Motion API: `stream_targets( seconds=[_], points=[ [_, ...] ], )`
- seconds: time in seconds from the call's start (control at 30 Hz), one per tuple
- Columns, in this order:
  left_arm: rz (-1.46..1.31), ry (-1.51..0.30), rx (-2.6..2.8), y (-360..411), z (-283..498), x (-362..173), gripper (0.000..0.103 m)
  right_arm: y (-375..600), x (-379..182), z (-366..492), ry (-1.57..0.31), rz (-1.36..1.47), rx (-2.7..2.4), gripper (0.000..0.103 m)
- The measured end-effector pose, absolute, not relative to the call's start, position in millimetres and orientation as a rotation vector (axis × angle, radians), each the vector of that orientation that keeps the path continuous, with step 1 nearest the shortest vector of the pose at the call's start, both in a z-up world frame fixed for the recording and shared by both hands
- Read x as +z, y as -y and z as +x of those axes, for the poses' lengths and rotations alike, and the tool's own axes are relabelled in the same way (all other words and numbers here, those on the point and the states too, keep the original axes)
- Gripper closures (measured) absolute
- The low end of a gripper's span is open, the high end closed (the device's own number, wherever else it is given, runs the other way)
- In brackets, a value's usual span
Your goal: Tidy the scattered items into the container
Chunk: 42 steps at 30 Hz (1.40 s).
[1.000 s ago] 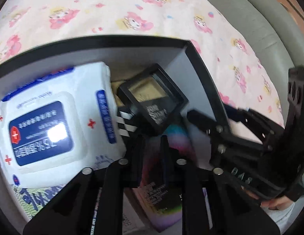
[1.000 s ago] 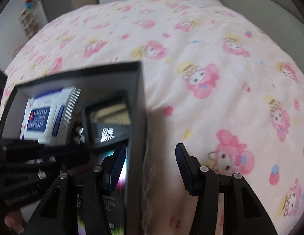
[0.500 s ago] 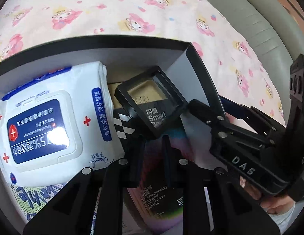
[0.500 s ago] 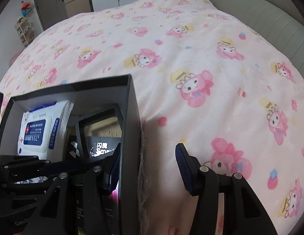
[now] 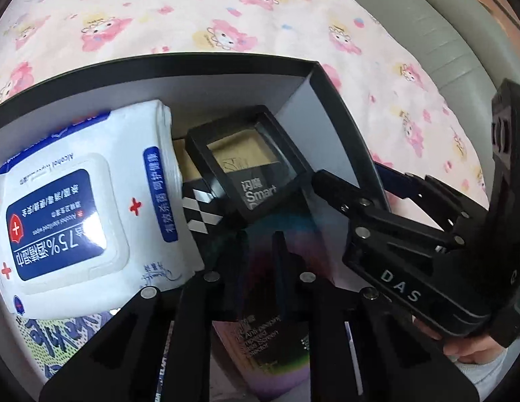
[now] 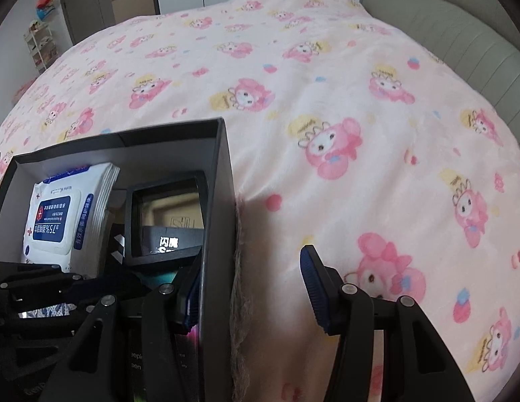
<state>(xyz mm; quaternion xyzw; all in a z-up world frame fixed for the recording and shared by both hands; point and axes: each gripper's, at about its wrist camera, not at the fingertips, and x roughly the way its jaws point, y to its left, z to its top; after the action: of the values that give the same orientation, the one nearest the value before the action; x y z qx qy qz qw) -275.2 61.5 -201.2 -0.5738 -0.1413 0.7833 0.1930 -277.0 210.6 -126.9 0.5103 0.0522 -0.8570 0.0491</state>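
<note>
My left gripper [image 5: 260, 251]: fingers close together, nothing seen between them, low over the screen protector pack [image 5: 276, 335] inside the box [image 5: 340, 124]. My right gripper [image 6: 250, 284]: fingers wide apart, straddling the box's right wall, one inside, one over the blanket [image 6: 327, 100]. From the left gripper, black case [image 5: 250, 167] at 12 o'clock, wipes pack [image 5: 75, 207] at 10 o'clock, both in the box. Box sits on the blanket.

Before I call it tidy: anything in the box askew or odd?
Yes. The black case sits tilted, propped on other items rather than flat. The right gripper straddles the box wall, one finger inside and one outside.
</note>
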Motion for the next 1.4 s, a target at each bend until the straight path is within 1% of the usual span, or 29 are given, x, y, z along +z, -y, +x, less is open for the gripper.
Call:
stream_targets(
  seconds=[0.13,0.33,0.7,0.93,1.07,1.17,1.2,1.27,1.33,1.4],
  points=[
    [-1.617,0.481,2.196,-53,-284,-204,0.091,-210,-125,-276,-0.164,1.556,-2.617,0.054],
    [-1.621,0.448,2.19,-58,-288,-210,0.091,-203,-122,-270,-0.207,1.535,-2.618,0.054],
    [-1.578,0.563,2.153,-46,-331,-200,0.091,-206,-114,-266,-0.257,1.499,-2.676,0.054],
    [-1.544,0.631,2.13,-37,-358,-193,0.091,-211,-107,-262,-0.214,1.488,-2.676,0.054],
    [-1.525,0.586,2.156,-40,-365,-191,0.091,-217,-84,-250,-0.15,1.384,-2.694,0.054],
    [-1.508,0.594,2.184,-67,-336,-171,0.091,-217,-76,-247,-0.179,1.341,-2.731,0.054],
    [-1.5,0.606,2.193,-71,-304,-168,0.091,-218,-79,-248,-0.182,1.35,-2.731,0.054],
    [-1.474,0.633,2.195,-64,-214,-175,0.091,-220,-82,-251,-0.149,1.359,-2.722,0.054],
    [-1.435,0.651,2.197,-25,-206,-169,0.091,-220,-79,-249,-0.135,1.33,-2.716,0.054],
    [-1.395,0.657,2.214,-7,-199,-165,0.091,-218,-73,-246,-0.131,1.278,-2.712,0.054]
  ],
)
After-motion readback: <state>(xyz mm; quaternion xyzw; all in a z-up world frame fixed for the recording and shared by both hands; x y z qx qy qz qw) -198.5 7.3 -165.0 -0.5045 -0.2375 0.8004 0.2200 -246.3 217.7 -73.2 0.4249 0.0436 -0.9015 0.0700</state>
